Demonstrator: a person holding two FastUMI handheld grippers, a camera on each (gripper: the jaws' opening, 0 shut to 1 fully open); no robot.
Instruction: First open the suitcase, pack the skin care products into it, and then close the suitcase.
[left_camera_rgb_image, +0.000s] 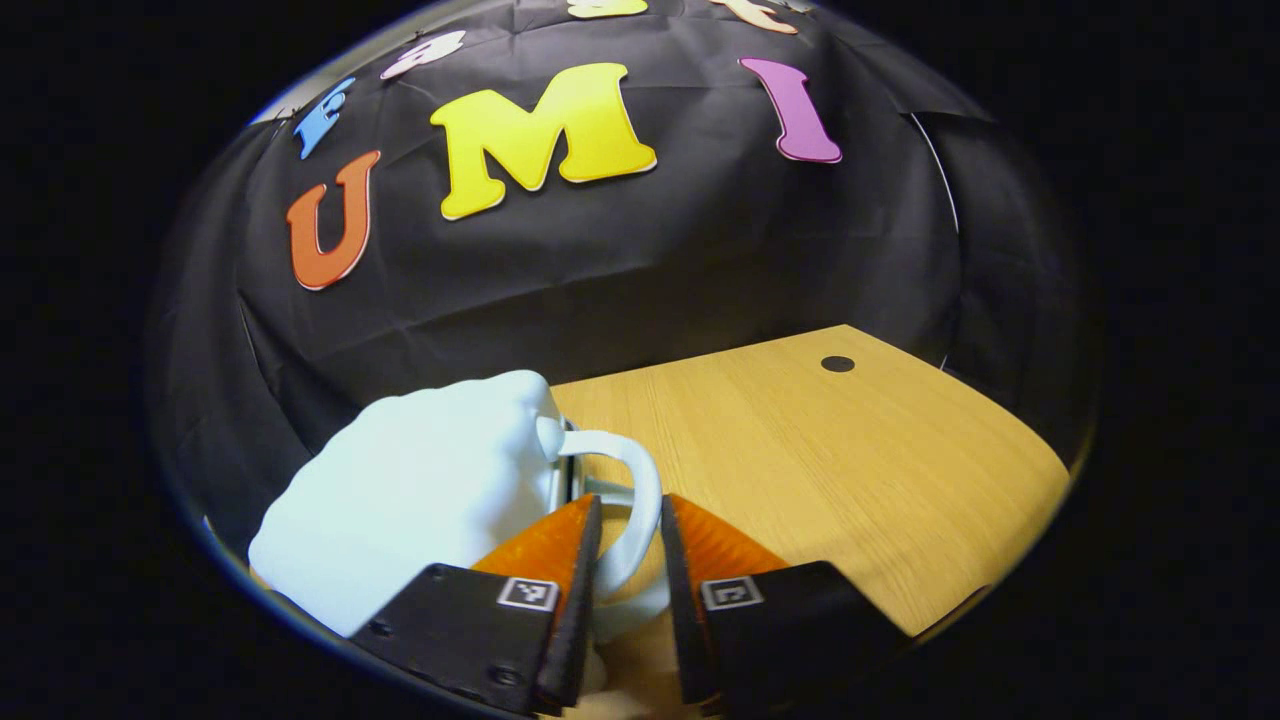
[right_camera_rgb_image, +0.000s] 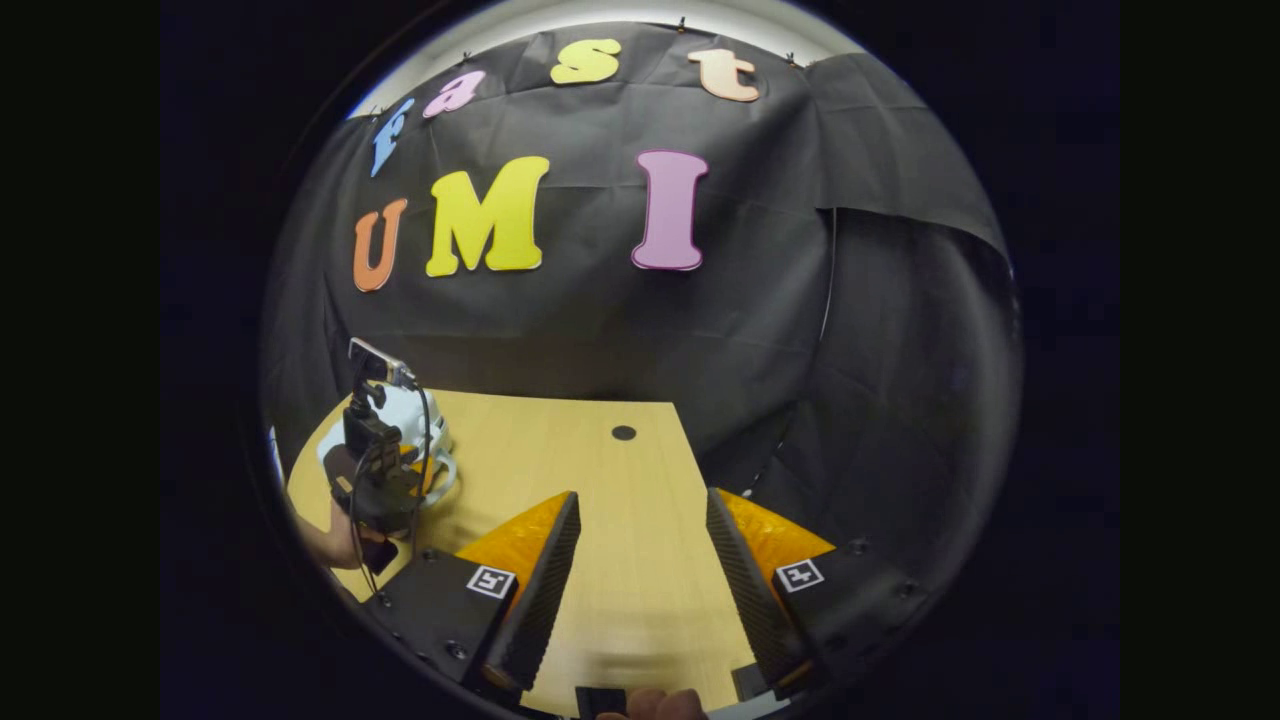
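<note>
On the bench (left_camera_rgb_image: 800, 440) sits one white suitcase (left_camera_rgb_image: 420, 490); your left claw (left_camera_rgb_image: 630, 560) has its two fingers narrowly straddling the handle (left_camera_rgb_image: 640, 500), contact unclear. Your right claw (right_camera_rgb_image: 640, 560) gapes wide over bare bench, well apart.

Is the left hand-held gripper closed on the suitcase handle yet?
Not clearly. The left hand-held gripper straddles the white handle of the suitcase, with a visible gap beside the right finger. Full contact: cannot tell.
</note>
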